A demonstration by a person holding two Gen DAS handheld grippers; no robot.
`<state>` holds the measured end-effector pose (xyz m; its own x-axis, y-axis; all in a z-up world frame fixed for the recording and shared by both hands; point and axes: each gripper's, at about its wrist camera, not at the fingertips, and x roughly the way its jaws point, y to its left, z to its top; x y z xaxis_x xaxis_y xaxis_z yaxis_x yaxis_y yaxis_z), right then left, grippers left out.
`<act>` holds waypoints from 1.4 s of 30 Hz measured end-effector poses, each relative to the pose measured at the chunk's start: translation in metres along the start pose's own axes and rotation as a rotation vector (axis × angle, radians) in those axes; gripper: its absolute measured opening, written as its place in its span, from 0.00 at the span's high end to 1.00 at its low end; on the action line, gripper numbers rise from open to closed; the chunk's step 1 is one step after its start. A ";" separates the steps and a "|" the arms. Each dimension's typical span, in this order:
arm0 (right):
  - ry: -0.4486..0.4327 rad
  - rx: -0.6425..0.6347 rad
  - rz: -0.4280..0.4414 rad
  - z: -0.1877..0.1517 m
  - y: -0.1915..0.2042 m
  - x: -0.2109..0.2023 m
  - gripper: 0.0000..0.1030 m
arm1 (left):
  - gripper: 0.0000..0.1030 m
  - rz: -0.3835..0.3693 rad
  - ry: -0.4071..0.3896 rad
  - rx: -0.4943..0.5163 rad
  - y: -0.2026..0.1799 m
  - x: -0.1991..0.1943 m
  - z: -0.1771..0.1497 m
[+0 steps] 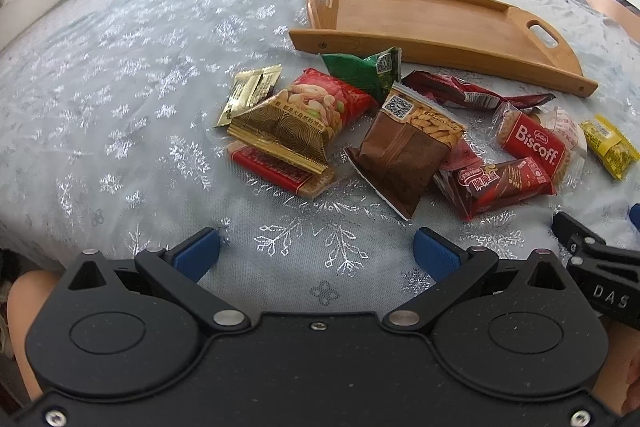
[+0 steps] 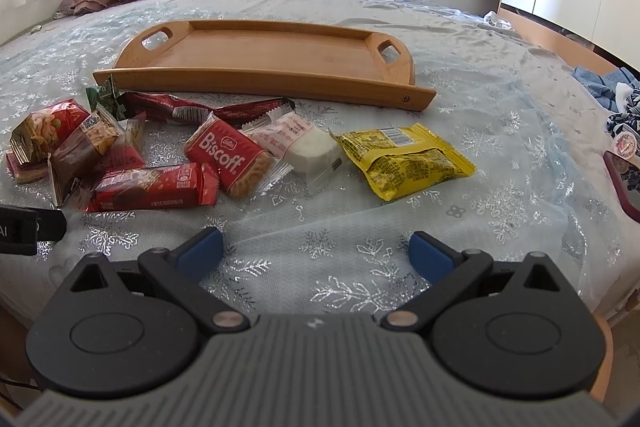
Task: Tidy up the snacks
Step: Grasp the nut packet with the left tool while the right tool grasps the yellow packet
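While both tools hover over the near edge of the bed, I see my left hand-held gripper point(image 1: 316, 247) with its blue pads spread wide and nothing between them, and my right hand-held gripper point(image 2: 316, 247) the same, apart and empty. Just beyond the left one lies the brown peanut packet point(image 1: 404, 155), leaning on the red wafer bar point(image 1: 500, 183); the gold-and-red packet point(image 1: 296, 123) sits toward the left of the heap. Ahead of the right one, the Biscoff biscuit point(image 2: 230, 157) touches the white cake packet point(image 2: 308, 147), and the yellow packet point(image 2: 408, 159) lies just beside them, apart from the pile. The wooden tray point(image 2: 264, 77) sits farther toward the middle of the bed, bare, so I judge nothing is sorted yet. The risks I see: the wrappers overlap, so closing on one may drag a neighbour or pinch two together; the film is slick and puffy and may squirt free; and the soft, loose bedspread point(image 2: 500, 131) could bunch into the pads on a low approach. The biscuit could crack under a hard squeeze.
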<state>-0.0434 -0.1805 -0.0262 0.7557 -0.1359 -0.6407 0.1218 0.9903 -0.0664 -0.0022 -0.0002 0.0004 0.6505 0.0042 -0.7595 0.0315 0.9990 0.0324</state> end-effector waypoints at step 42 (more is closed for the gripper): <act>-0.086 -0.087 0.008 0.040 -0.069 0.041 0.00 | 0.35 -0.150 -0.219 0.103 0.015 0.021 0.034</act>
<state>0.0049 -0.2557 -0.0167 0.8094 -0.1258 -0.5736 0.0615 0.9896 -0.1302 0.0375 0.0132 0.0072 0.7811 -0.1643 -0.6024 0.2094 0.9778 0.0047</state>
